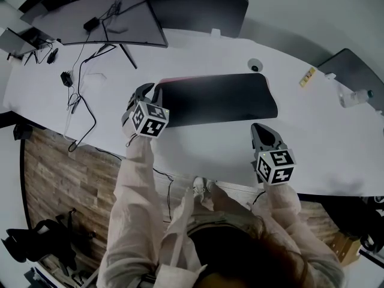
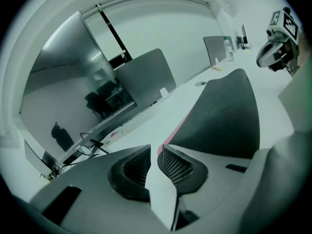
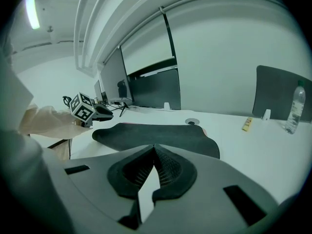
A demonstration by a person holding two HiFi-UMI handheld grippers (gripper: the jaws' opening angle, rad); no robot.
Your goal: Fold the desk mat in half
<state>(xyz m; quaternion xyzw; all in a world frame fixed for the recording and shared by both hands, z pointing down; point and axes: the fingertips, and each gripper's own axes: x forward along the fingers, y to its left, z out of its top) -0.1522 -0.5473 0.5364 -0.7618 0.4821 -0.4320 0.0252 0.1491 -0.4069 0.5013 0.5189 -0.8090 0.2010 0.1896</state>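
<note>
Dark desk mat [image 1: 216, 98] across the middle of the white counter [image 1: 312, 137], already doubled over on itself, long side toward the person, with a thin strip of pink underside bared along the far left edge. Left gripper [image 2: 156, 147] at the mat's left end, tips just beside the corner with the pink strip; contact with the mat impossible to judge. Jaws a narrow slit apart, only pale counter in the gap, pads pressing on nothing. Right gripper [image 3: 153, 146] on the near side of the mat's right end, clear of the mat and over bare counter, pointed toward it. Jaws brought together at the tips, nothing held between them. Pale sleeves [image 1: 141, 179] reaching up from the bottom of the head view to both grippers. Farther back on the left, a monitor [image 1: 114, 17] on a stand, with black cables [image 1: 84, 77] trailing over the counter edge. Behind the mat, a second dark screen [image 1: 198, 8]. Just beyond the mat's far right corner, a round grommet [image 1: 255, 65]; to its right a small yellow item [image 1: 308, 77], and near the right edge a clear bottle [image 3: 294, 106]. Under the near edge at left, wooden floor [image 1: 54, 173].
</note>
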